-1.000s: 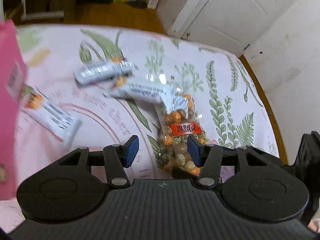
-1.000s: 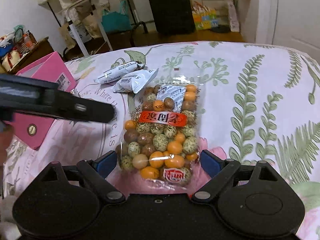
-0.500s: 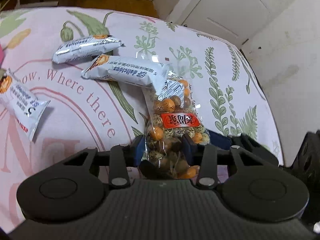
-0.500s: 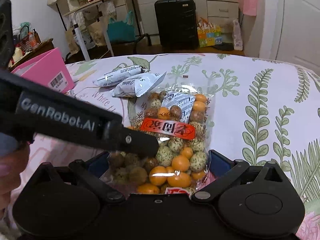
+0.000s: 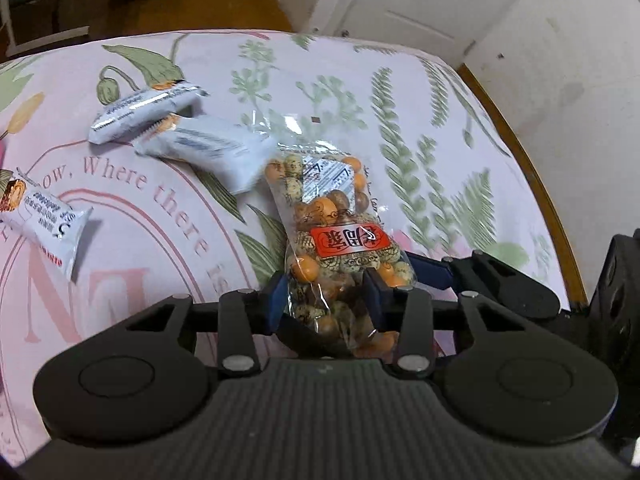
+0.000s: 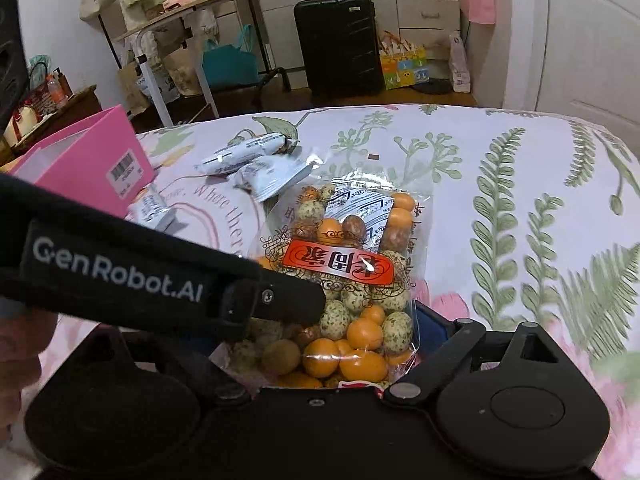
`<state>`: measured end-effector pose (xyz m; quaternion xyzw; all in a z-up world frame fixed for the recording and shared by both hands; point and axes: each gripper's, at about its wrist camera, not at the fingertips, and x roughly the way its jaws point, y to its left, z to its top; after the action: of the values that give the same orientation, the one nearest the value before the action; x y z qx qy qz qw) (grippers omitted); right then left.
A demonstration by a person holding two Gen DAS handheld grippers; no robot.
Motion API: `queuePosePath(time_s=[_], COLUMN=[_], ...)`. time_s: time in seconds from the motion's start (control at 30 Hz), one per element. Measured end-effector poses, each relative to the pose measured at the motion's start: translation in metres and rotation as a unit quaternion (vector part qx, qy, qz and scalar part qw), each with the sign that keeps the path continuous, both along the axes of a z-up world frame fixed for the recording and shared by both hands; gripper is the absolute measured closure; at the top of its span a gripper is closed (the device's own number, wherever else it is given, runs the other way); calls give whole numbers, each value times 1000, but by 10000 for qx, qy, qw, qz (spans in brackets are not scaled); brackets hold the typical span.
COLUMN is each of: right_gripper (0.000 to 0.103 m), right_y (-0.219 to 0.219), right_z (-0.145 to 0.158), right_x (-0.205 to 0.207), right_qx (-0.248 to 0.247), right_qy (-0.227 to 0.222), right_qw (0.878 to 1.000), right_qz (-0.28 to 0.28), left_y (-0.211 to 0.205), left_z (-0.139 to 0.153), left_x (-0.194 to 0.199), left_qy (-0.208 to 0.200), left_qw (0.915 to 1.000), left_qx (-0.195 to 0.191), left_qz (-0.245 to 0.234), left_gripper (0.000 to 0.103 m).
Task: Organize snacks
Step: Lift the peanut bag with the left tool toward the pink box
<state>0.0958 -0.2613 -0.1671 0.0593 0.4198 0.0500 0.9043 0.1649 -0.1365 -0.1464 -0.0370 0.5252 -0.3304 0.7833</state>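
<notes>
A clear bag of orange and speckled coated nuts with a red label point(image 5: 336, 240) point(image 6: 348, 280) lies on the floral tablecloth. My left gripper point(image 5: 326, 304) is shut on the bag's near end, its blue pads pressing both sides. My right gripper point(image 6: 320, 332) straddles the same bag with its fingers spread wide, open; its left finger is hidden behind the left gripper's black body point(image 6: 160, 276). Three white snack bars lie beyond: two point(image 5: 148, 112) point(image 5: 208, 148) at the back and one point(image 5: 44, 220) at the left.
A pink box point(image 6: 88, 160) stands at the table's left side. The table's wooden edge point(image 5: 540, 184) curves along the right, near a white wall and door. A black suitcase point(image 6: 340, 40) and shelves stand on the floor beyond.
My left gripper moved in over the nut bag and closed on its near end. The bag's near end has lifted slightly. The right gripper stayed open around the bag.
</notes>
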Motion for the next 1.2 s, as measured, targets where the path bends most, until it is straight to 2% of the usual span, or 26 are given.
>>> queuePosePath(time_s=[0.13, 0.23, 0.4, 0.6, 0.7, 0.93, 1.07, 1.2], right_gripper=[7, 7, 6, 6, 6, 6, 6, 6], right_y=[1, 4, 12, 31, 47, 85, 111, 141], right_z=[17, 28, 39, 56, 67, 89, 103, 118], right_x=[-19, -30, -43, -59, -63, -65, -60, -51], right_qx=[44, 239, 612, 720, 603, 491, 393, 215], right_qy=[80, 208, 504, 525, 445, 203, 156, -93], right_qw=[9999, 9993, 9967, 9959, 9965, 9943, 9925, 9886], right_qz=[-87, -177, -146, 155, 376, 922, 1146, 1486], left_y=[1, 3, 12, 39, 59, 96, 129, 168], left_z=[18, 33, 50, 68, 77, 100, 111, 124], left_x=[-18, -33, -49, -67, -75, -91, -92, -89], left_qy=[26, -13, 166, 219, 222, 22, 9, -130], left_qw=[9997, 9991, 9970, 9976, 9986, 9981, 9978, 9954], left_qx=[59, 266, 621, 555, 440, 543, 350, 139], left_qz=[-234, -344, -424, -346, -193, 279, 562, 938], left_gripper=[61, 60, 60, 60, 60, 60, 60, 59])
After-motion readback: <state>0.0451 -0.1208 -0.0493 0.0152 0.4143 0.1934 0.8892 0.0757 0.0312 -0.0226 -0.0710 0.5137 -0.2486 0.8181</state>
